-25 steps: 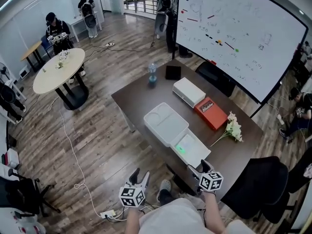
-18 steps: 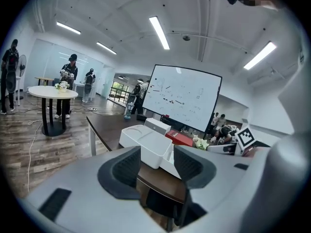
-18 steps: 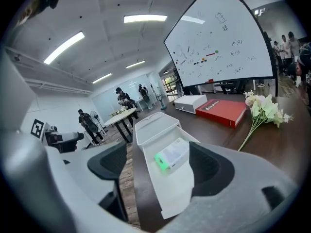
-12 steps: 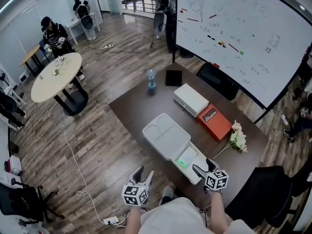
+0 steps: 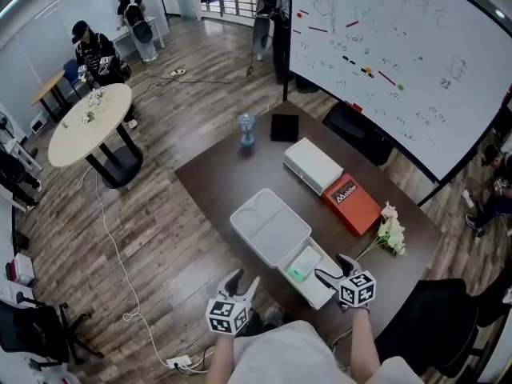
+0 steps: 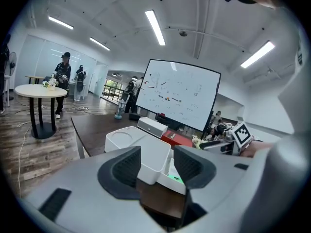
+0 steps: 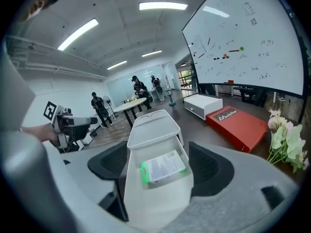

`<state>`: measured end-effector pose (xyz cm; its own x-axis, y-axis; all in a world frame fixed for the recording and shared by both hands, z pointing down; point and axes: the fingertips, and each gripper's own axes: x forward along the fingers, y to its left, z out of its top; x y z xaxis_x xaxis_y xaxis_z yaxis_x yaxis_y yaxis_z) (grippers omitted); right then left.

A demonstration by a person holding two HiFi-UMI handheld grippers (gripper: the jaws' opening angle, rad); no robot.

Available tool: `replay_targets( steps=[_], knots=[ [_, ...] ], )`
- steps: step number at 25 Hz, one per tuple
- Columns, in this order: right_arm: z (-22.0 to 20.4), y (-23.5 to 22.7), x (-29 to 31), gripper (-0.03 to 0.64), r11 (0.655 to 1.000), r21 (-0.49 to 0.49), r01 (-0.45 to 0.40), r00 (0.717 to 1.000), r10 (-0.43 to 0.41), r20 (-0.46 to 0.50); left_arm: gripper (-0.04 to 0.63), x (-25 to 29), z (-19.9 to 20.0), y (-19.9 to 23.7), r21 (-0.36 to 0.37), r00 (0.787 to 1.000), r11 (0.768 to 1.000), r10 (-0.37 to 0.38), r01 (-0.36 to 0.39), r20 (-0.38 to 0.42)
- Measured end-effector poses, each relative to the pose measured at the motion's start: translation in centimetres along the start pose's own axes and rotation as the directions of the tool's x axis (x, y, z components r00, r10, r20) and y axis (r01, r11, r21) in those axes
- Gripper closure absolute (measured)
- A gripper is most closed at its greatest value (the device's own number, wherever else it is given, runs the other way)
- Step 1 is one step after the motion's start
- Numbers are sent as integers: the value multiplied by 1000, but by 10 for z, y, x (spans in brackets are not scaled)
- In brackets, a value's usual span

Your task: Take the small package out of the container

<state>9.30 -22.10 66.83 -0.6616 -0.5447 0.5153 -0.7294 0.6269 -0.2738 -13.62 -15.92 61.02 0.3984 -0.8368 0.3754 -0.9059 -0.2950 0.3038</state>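
An open white container (image 5: 317, 288) lies on the dark table (image 5: 216, 174), its hinged lid (image 5: 270, 225) folded back toward the far side. Inside lies the small white package with a green edge (image 5: 302, 265), also seen as the small package (image 7: 163, 166) in the right gripper view. My right gripper (image 5: 334, 269) hovers at the container's near end, open, one jaw on each side of the container (image 7: 155, 203) and nothing pressed. My left gripper (image 5: 243, 280) hangs open off the table's near edge, empty, pointing at the container (image 6: 154, 158).
Behind the container sit a white box (image 5: 313, 165), a red box (image 5: 350, 205), white flowers (image 5: 390, 232), a water bottle (image 5: 246, 130) and a black square item (image 5: 284, 126). A black chair (image 5: 432, 318) stands at right. Left on the wooden floor stands a round table (image 5: 84, 122).
My right gripper has moved forward over the container's near end. The left gripper has edged up toward the table's edge.
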Motion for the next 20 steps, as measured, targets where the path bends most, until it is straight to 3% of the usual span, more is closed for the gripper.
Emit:
replay_targets(
  steps=[9, 13, 16, 20],
  knots=[
    [13, -1, 13, 238, 995, -97, -29, 999, 27, -22, 391, 26, 5, -5, 39, 999, 998, -48, 48, -20],
    [22, -9, 12, 238, 977, -210, -43, 996, 25, -86, 391, 42, 11, -10, 59, 996, 994, -85, 87, -34],
    [32, -10, 13, 238, 922, -378, -85, 984, 17, -178, 391, 53, 13, -13, 62, 993, 991, -112, 115, -43],
    [36, -1, 20, 238, 785, -583, -208, 943, 3, -333, 393, 63, 11, -26, 68, 985, 984, -159, 163, -62]
  ],
)
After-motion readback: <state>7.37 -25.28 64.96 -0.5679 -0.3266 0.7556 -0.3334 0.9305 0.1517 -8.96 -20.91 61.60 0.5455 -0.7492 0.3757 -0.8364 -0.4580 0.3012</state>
